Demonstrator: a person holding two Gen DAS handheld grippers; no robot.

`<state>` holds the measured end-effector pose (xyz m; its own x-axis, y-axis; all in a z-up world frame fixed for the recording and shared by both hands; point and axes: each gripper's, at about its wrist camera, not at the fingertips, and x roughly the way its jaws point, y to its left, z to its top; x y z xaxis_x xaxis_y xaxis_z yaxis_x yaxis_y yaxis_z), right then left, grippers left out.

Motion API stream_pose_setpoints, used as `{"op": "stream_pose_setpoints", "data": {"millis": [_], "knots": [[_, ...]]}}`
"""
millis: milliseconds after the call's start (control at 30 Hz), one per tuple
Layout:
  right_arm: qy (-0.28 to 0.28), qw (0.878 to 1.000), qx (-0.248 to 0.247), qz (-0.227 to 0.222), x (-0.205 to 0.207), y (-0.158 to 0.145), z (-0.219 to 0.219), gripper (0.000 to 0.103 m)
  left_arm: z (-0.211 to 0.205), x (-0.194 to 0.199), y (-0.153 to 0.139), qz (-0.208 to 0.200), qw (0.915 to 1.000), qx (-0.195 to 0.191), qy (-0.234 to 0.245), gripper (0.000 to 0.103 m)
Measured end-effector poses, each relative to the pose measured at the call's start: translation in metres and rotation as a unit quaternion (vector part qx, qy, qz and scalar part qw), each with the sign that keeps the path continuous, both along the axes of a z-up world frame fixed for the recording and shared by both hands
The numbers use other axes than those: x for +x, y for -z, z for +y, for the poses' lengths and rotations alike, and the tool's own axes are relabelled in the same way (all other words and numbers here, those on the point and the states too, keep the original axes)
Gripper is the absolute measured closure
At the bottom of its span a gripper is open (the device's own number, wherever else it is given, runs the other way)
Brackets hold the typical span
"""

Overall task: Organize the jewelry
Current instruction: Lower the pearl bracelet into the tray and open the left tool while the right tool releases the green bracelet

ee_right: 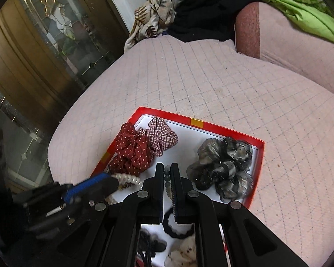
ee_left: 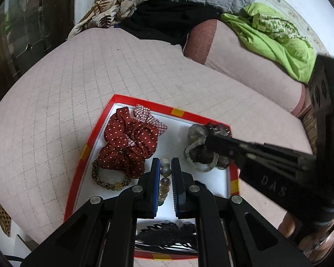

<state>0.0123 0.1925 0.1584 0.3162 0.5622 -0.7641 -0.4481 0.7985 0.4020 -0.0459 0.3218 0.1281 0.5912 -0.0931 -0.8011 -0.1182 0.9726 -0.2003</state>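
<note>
Pink quilt (ee_left: 55, 111) — bead strand (ee_left: 164, 178) between left tongs (ee_left: 165, 166), untouched.

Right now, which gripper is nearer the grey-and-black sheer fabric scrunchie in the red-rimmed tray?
Right. The right gripper overlaps the grey-and-black sheer scrunchie at the right end of the red-rimmed tray; the left gripper hovers mid-tray over the glossy bead strand.

Red, white-dotted scrunchie (ee_left: 128, 142); red-rimmed tray (ee_left: 144, 102)

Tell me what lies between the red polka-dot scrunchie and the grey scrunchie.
A string of round beads on the white tray floor, seen between the left claw's fingers in its wrist view.
</note>
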Motion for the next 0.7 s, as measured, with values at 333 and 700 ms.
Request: {"op": "stream_pose_setpoints", "data": {"millis": [333,700], "knots": [[-0.005,0.999,0.007,0.035,0.009,0.029,0.014,0.096,0.006,0.006,0.029,0.018,0.9979,0.060,-0.015,0.094],[-0.007,0.999,-0.026,0.043,0.014,0.054,0.020,0.096,0.010,0.013,0.049,0.039,0.9969,0.065,-0.018,0.093]]}}
